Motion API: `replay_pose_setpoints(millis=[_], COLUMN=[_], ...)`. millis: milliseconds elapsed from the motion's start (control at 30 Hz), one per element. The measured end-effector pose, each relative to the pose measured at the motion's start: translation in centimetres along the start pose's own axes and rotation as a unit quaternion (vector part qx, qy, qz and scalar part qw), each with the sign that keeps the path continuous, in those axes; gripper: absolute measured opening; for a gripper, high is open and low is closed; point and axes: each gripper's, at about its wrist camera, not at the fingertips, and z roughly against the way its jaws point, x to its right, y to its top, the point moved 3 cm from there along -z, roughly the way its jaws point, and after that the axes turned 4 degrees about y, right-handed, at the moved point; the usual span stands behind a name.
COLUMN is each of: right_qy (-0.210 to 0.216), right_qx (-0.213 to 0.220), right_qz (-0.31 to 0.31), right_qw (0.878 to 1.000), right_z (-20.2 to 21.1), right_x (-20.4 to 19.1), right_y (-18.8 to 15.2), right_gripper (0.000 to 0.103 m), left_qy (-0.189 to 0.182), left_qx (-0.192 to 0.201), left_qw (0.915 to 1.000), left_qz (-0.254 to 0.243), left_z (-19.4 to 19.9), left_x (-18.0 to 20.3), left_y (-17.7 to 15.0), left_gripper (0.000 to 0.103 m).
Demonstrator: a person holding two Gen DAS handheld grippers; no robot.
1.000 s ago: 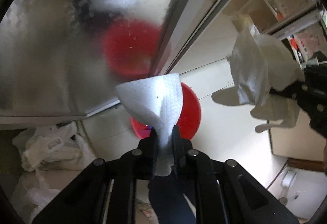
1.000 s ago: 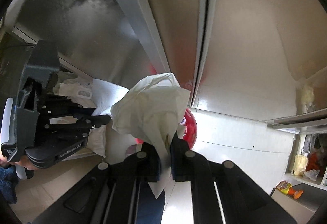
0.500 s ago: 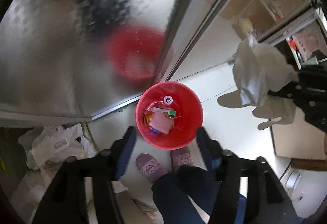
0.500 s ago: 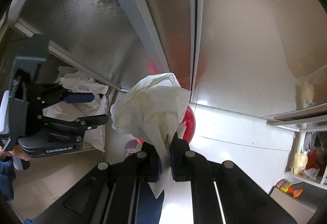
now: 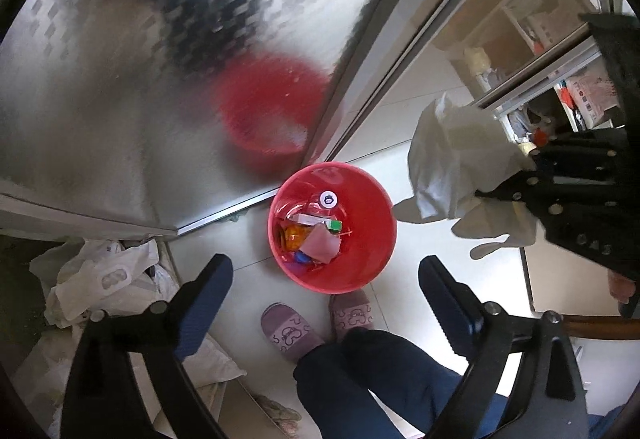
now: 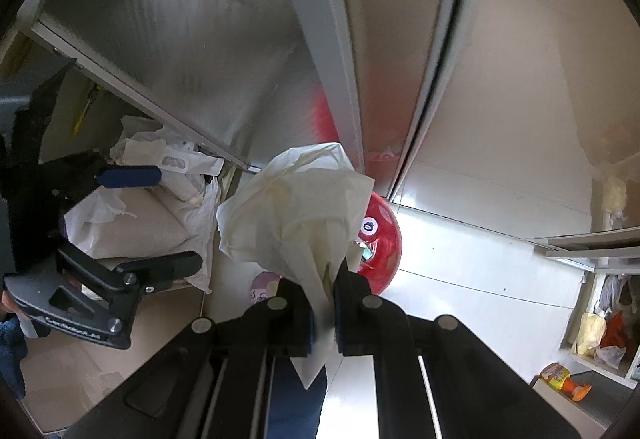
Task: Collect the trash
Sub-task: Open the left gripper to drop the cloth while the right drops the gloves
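Observation:
A red bin point(image 5: 372, 239) stands on the white floor tiles below me, holding a pink scrap, an orange wrapper and a small box. My left gripper point(image 5: 326, 291) hangs high over it; its jaws are opening, wide apart, with nothing between the blue pads point(image 5: 200, 299). My right gripper point(image 6: 324, 299) is shut on a crumpled cream tissue point(image 6: 296, 215), which covers most of the bin point(image 6: 384, 239) in the right wrist view. In the left wrist view that tissue point(image 5: 452, 159) and right gripper point(image 5: 516, 183) hang right of the bin. The left gripper point(image 6: 178, 217) shows at the left.
The person's purple slippers point(image 5: 292, 331) and dark blue trouser legs point(image 5: 360, 379) stand just in front of the bin. White plastic bags point(image 5: 104, 275) lie to the left. A frosted glass door with a metal frame point(image 5: 360, 59) rises behind the bin. Shelves point(image 5: 560, 51) stand at the right.
My left gripper has opened, and the white paper towel it gripped is gone from its jaws, so the bin below shows. The right gripper with its tissue has come closer and lower.

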Motion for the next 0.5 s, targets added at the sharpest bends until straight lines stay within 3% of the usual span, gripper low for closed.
replay_pose_setpoints(millis=[100, 167, 500], right_qy=[0.001, 0.000, -0.007], right_qx=[-0.009, -0.016, -0.033], right_qz=[0.004, 0.007, 0.002], right_qw=[1.000, 1.000, 0.999], right_z=[-1.6, -3.0, -8.6], right_x=[-0.3, -0.6, -0.9], right_y=[-0.4, -0.6, -1.1], right_gripper=[0.007, 0.007, 0.007], left_qy=[-0.002, -0.005, 0.018], left_qx=[0.004, 0.004, 0.011], left_qw=[0.9999, 0.9997, 0.9993], left_qz=[0.011, 0.023, 0.031], left_z=[-0.2, -0.5, -1.3], left_x=[-0.9, -1.5, -3.0], left_y=[-0.4, -0.8, -2.4], left_gripper=[0.095, 0.103, 0.103])
